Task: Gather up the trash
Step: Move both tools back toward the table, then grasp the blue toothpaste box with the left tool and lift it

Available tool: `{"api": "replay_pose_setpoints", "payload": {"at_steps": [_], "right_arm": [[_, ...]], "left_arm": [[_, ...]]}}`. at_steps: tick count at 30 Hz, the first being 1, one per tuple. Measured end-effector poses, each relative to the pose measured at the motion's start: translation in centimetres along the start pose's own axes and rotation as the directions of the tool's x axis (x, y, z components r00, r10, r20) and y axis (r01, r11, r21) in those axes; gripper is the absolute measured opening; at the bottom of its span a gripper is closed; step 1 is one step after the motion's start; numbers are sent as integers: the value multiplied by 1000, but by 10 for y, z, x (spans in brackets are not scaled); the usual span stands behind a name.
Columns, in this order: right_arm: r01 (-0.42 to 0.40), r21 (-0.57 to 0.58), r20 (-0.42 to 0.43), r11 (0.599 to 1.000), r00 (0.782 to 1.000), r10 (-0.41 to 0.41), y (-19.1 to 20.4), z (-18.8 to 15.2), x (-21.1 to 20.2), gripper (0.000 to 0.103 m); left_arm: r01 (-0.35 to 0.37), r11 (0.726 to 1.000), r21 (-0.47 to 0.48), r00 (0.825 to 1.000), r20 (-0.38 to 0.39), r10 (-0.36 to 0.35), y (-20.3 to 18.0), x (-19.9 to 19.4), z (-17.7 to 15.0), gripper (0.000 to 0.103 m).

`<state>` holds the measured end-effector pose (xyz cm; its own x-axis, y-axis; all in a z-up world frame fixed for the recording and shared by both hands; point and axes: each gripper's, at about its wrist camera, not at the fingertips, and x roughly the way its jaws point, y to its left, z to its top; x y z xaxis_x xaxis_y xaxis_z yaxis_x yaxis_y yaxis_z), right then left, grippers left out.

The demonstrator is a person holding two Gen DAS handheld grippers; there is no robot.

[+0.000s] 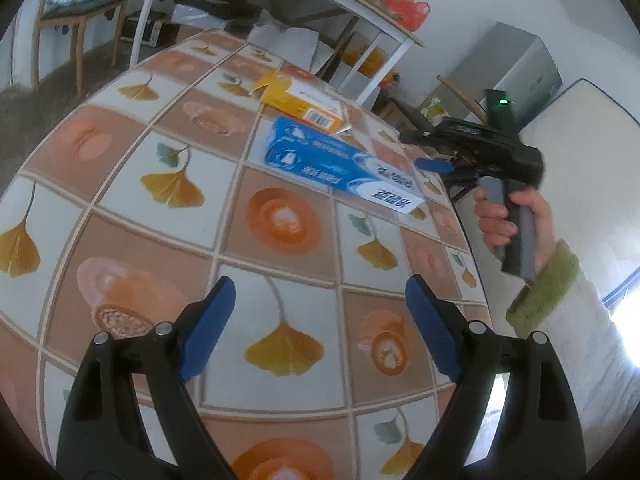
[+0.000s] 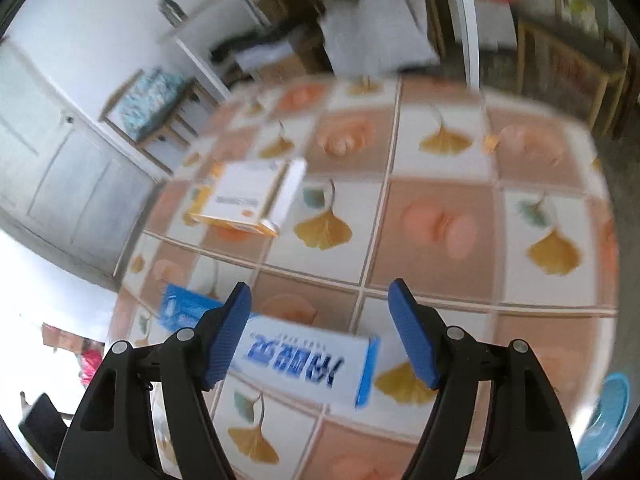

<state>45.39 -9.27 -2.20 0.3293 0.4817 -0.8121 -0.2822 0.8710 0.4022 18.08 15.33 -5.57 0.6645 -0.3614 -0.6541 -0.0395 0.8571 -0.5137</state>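
Note:
A blue and white toothpaste box lies flat on the patterned table, with a yellow and white carton just beyond it. My left gripper is open and empty over the near part of the table, well short of both boxes. My right gripper is open, and the toothpaste box lies on the table below and between its fingers, untouched. The yellow carton lies further off to the left in that view. The right gripper's body shows beside the table's right edge.
The table has a tiled cloth with ginkgo leaves. A white shelf rack with bags stands behind it. A wooden stool stands at the far left. A mattress leans at the right. A blue basket sits low at the right.

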Motion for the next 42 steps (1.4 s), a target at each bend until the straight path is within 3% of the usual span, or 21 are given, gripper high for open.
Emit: {"api": "replay_pose_setpoints", "payload": {"at_steps": [5, 11, 14, 16, 19, 23, 28, 32, 34, 35, 39, 42], "right_arm": [[-67, 34, -86, 997, 994, 70, 1, -20, 14, 60], [-201, 87, -210, 976, 954, 215, 15, -71, 7, 45], [-265, 143, -273, 953, 915, 296, 24, -100, 10, 39], [-338, 182, -323, 923, 867, 381, 34, -122, 13, 38], [-381, 178, -358, 907, 834, 420, 47, -139, 10, 38], [-320, 99, -284, 942, 899, 334, 42, -133, -16, 40], [-275, 99, -145, 956, 947, 287, 18, -114, -51, 49], [-253, 84, -89, 964, 961, 260, 9, -110, -68, 51], [-241, 77, -78, 967, 966, 247, 6, -109, -73, 51], [-234, 73, -73, 969, 968, 239, 6, -109, -75, 51], [-205, 38, -45, 978, 977, 207, 5, -108, -81, 51], [-179, 3, -25, 984, 983, 179, 8, -102, -85, 51]], "left_arm": [[11, 999, -39, 1000, -2, -11, 18, -2, -1, 83], [75, 993, -89, 997, -3, -75, 28, -3, -1, 76], [109, 987, -119, 994, 1, -110, 32, -6, -1, 72], [119, 984, -132, 993, 6, -119, 33, -9, -1, 72], [123, 984, -127, 992, -2, -124, 30, -9, 5, 72], [85, 992, -95, 995, -38, -89, 15, 7, 22, 79], [8, 999, -31, 997, -80, -11, -18, 49, 49, 80], [-118, 992, 54, 983, -132, 124, -39, 95, 72, 80], [-193, 972, 131, 965, -156, 212, -48, 115, 78, 66], [-214, 965, 154, 957, -165, 238, -51, 122, 79, 64], [-223, 950, 218, 953, -156, 260, -57, 126, 79, 51], [-223, 945, 239, 954, -143, 262, -56, 121, 76, 49]]}}
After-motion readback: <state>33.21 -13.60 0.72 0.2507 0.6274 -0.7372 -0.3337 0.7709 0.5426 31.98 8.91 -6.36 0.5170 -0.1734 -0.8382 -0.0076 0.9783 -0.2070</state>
